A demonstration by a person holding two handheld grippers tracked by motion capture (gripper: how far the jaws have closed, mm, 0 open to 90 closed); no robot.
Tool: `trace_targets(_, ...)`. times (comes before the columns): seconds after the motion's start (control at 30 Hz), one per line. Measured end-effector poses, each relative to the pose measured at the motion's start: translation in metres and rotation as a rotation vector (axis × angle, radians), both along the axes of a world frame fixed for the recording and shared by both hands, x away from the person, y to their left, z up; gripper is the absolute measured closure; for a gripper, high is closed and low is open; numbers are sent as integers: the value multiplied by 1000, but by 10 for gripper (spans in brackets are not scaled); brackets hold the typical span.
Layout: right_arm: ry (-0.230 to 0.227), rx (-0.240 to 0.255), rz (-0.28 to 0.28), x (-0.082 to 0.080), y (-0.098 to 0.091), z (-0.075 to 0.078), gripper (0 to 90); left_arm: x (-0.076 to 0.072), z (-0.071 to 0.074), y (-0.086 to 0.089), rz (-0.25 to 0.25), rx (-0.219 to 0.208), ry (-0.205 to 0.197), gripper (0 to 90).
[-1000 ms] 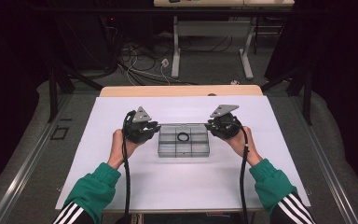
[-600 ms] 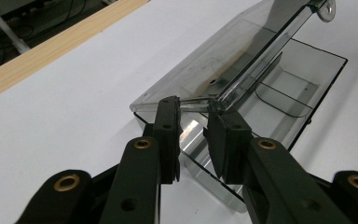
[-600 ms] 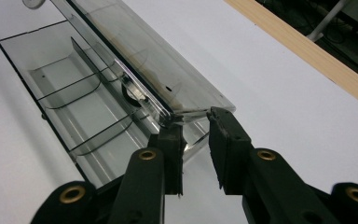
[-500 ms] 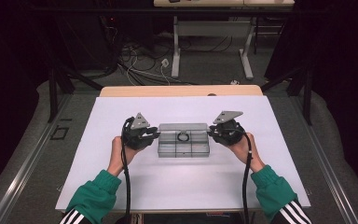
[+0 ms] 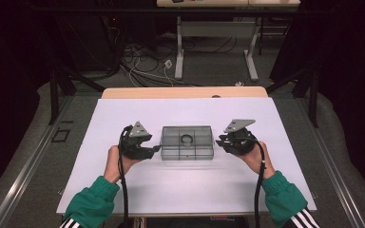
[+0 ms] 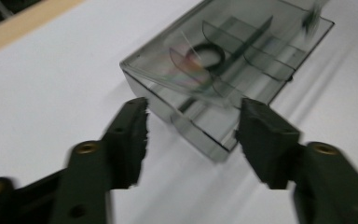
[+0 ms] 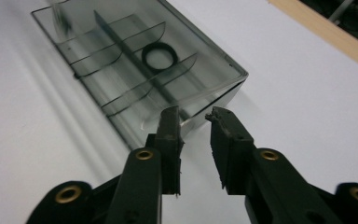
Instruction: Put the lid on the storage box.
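Observation:
A clear grey compartment box [image 5: 187, 148] lies in the middle of the white table [image 5: 180, 190], with a black ring [image 5: 187, 139] in one cell. My left gripper [image 5: 156, 149] is at the box's left end. Its jaws have just been opening and stand wide in the left gripper view [image 6: 193, 109], with the box's near corner [image 6: 200, 135] between them and untouched. My right gripper [image 5: 220, 141] is at the right end. Its jaws [image 7: 193, 115] have just been opening a little and stand slightly apart at the box's end wall [image 7: 205, 105]. The ring [image 7: 159, 56] shows through the lid.
The white table has a wooden strip [image 5: 185, 92] along its far edge. Behind it are table legs [image 5: 179, 52] and loose cables [image 5: 138, 61] on the floor. Bare white surface lies on all sides of the box.
Both grippers have drawn back toward the person and slightly outward from the box's ends. The left jaws have spread wide apart. The box has stayed in place.

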State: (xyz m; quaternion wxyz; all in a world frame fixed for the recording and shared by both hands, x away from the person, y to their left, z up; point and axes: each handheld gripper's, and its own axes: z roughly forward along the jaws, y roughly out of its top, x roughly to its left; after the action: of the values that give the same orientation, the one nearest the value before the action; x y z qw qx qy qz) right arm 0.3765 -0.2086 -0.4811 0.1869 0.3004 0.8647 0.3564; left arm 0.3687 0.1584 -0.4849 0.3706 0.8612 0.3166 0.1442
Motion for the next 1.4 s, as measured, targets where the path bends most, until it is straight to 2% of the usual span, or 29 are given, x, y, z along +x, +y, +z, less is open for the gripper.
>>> trace_targets(0.07,23,3,4,-5,-5,-2,557,-5,-2,5,-2,21,28,241)
trace_targets(0.13,50,18,16,-11,-10,-3,451,-10,-4,8,-7,38,34,158)
trace_targets(0.17,64,22,18,-13,-12,-4,386,-13,-5,9,-9,46,39,154)
trace_targets(0.3,102,47,24,-21,-19,-7,221,-21,-8,12,-10,59,47,62)
trace_targets(0.37,96,58,24,-24,-20,-10,165,-25,-8,14,-6,54,47,21)
trace_targets(0.4,109,60,25,-25,-21,-10,153,-27,-8,15,-4,55,48,8)
trace_targets(0.53,105,67,32,-31,-22,-12,95,-36,-12,19,6,59,44,0)
trace_targets(0.6,118,63,38,-34,-23,-12,70,-40,-14,21,9,65,46,0)
trace_targets(0.8,109,63,31,-42,-23,-16,18,-50,-20,28,17,78,56,0)
trace_targets(0.9,100,63,31,-46,-24,-19,4,-56,-23,31,26,85,47,0)
trace_targets(0.93,105,47,34,-48,-25,-19,3,-57,-24,32,23,85,49,0)
trace_targets(0.97,88,52,31,-49,-25,-20,3,-59,-25,33,27,83,51,0)
trace_targets(1.1,72,51,20,-56,-28,-26,2,-66,-30,38,31,88,45,0)
trace_targets(1.33,69,55,15,-66,-32,-32,0,-77,-36,45,37,88,38,0)
trace_targets(1.37,73,55,7,-67,-34,-33,0,-78,-37,46,36,84,26,0)
trace_targets(1.4,78,62,5,-69,-35,-34,0,-80,-37,46,39,83,35,0)
